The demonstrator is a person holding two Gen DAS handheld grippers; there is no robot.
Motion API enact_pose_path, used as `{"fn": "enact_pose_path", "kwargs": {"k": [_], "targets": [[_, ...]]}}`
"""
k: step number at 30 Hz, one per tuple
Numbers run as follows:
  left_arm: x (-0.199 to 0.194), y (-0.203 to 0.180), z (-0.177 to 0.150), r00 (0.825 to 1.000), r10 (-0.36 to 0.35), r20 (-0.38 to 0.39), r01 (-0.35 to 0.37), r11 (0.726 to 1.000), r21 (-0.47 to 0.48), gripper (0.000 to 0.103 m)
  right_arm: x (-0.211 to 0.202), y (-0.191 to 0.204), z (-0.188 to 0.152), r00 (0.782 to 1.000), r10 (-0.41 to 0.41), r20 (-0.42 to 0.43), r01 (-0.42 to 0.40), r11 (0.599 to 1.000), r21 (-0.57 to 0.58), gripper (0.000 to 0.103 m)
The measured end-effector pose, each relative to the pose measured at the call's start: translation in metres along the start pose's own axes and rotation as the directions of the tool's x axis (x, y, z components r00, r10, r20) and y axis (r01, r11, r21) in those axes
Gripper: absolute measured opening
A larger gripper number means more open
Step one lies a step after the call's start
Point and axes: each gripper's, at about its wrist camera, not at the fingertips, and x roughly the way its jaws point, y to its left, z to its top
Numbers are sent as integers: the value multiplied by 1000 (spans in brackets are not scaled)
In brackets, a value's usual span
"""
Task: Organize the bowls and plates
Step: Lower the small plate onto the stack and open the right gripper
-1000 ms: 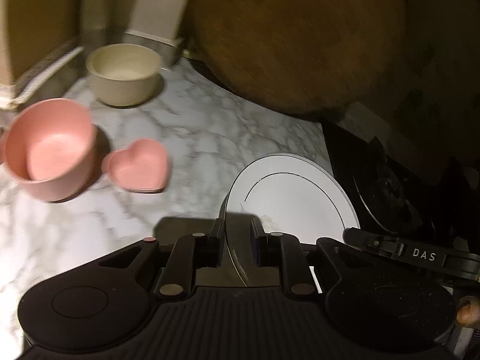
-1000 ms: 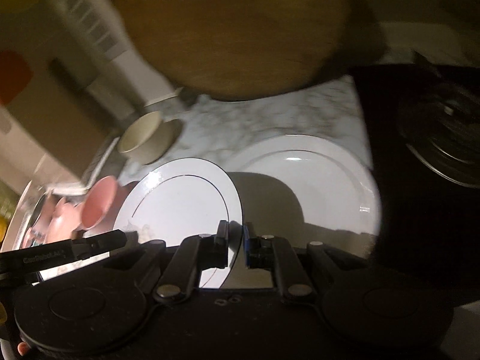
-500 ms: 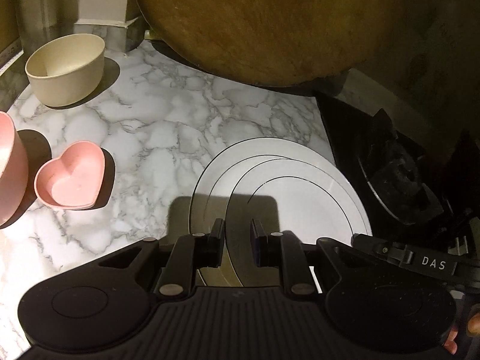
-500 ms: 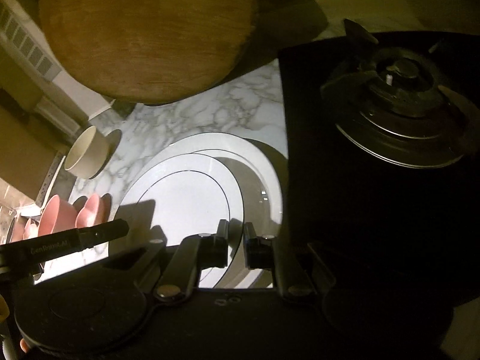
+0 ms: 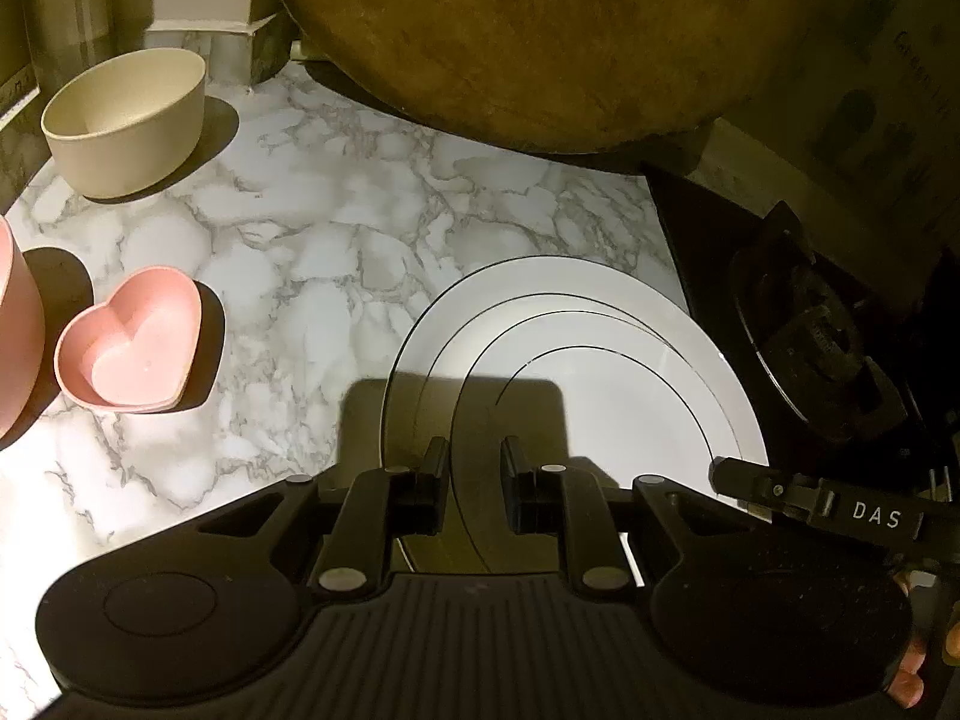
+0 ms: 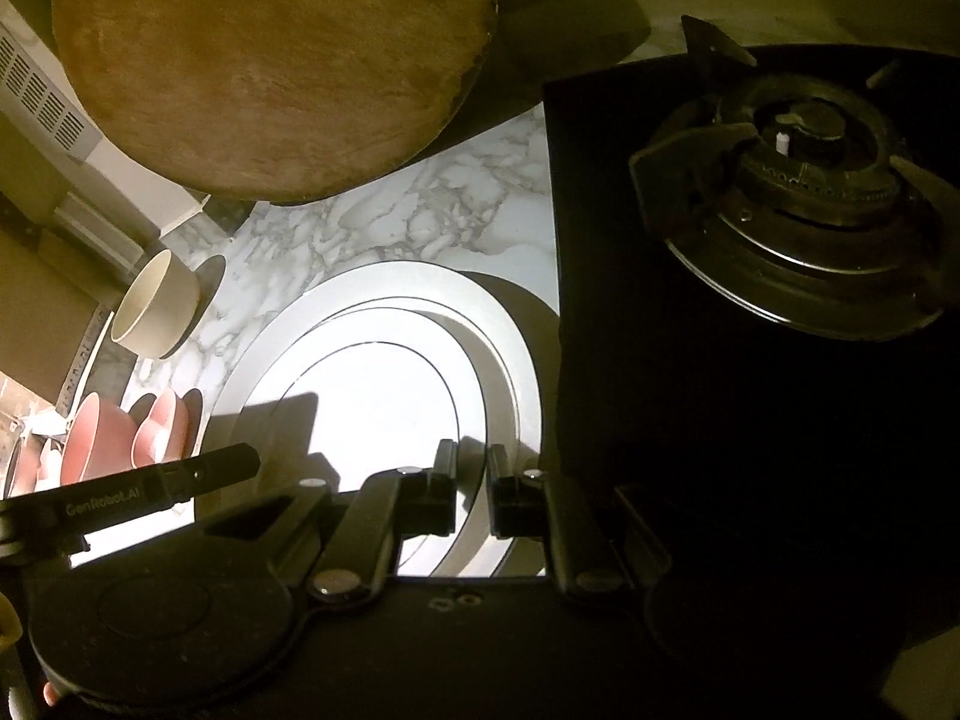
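Marble-patterned white desk (image 5: 336,252) ran under dim kitchen light, with a black gas hob (image 6: 750,360) flush along its right edge. Stack of white round plates with thin dark rim lines (image 5: 600,324) sat on the desk just beside the hob. Left tool (image 5: 474,474) hovered over the stack's near edge, jaws narrowly apart with the top plate's rim between them; contact not clear, looked released. Right tool (image 6: 472,474) likewise had a narrow gap straddling the stack's near-right rim, gripping nothing that could be seen.

Plates looked stacked, so likely next were the bowls: beige round bowl (image 5: 126,120) at far left, small pink heart-shaped dish (image 5: 132,348) nearer, large pink bowl (image 5: 15,330) cut off at the left border. To do it well, lift both tools straight up off the rims before swinging, so the top plate would not be dragged. Take bowls by the wall, rim between the pads.

Open marble lay between stack and bowls, good room. Big round wooden board (image 5: 540,42) leaned at the back; burner grate (image 6: 798,192) crowded the right side, so move leftward.
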Motion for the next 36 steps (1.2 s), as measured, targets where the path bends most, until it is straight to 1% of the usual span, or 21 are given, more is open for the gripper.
{"fn": "enact_pose_path", "kwargs": {"k": [16, 21, 29, 31, 34, 36], "targets": [[1, 6, 1, 999, -30, -16, 30, 1000, -5, 17, 1, -1, 0, 1000, 4, 2, -4, 1000, -5, 8], [-3, 9, 3, 1000, -30, -8, 30, 999, -17, 17, 1, -1, -1, 1000, 1, 3, -1, 1000, -11, 8], [-9, 9, 0, 999, -34, -3, 34, 999, -4, 17, 1, 1, 0, 1000, -10, -5, 10, 1000, -16, 8], [-13, 9, -2, 999, -34, 7, 34, 999, 1, 17, -2, 4, 0, 1000, -22, 4, 22, 999, -31, 10], [-21, 10, -6, 999, -37, 21, 37, 999, 6, 17, -7, 7, -1, 999, -27, 20, 28, 999, -47, 17], [-28, 10, -10, 999, -40, 33, 39, 999, 15, 17, -12, 11, -2, 999, -31, 32, 33, 998, -58, 18]]}}
